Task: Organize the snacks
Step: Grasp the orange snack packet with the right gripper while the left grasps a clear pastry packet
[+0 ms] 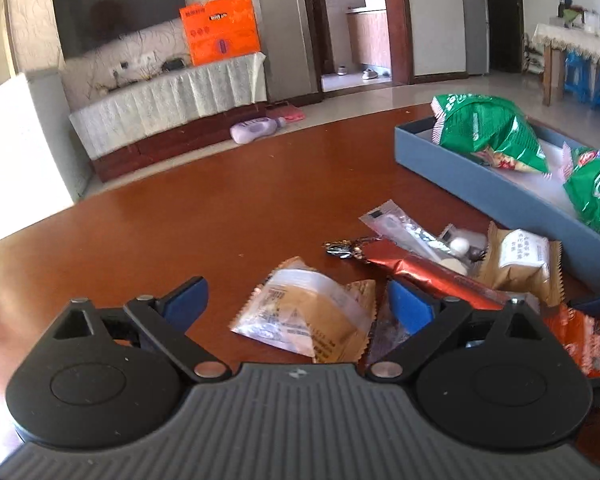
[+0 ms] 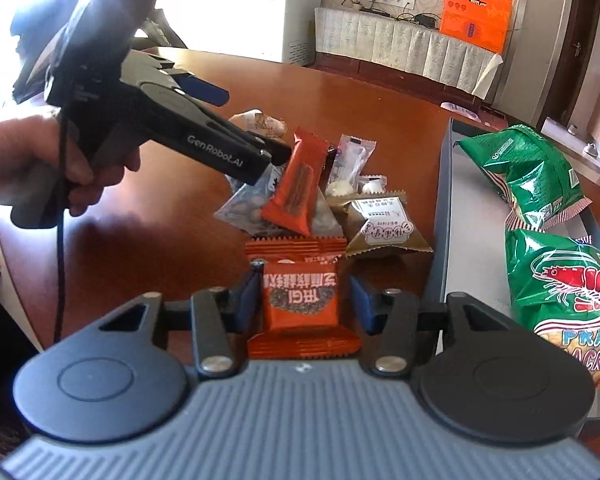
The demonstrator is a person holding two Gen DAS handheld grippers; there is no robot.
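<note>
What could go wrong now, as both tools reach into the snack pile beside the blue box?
1. The right tool straddles the orange packet; only its left pad seems to touch, so the packet may slide away.
2. The left tool stands open over the tan packet, close to overlapping wrappers, and may catch two.
3. Both tools work close together and may collide.

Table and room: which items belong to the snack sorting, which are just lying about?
Job:
- orange snack packet between the right tongs
- gold-and-clear packet between the left tongs
- loose snack pile
- blue tray holding green prawn cracker bags

Lying about:
- lilac bottle on the floor
- orange box
- TV
</note>
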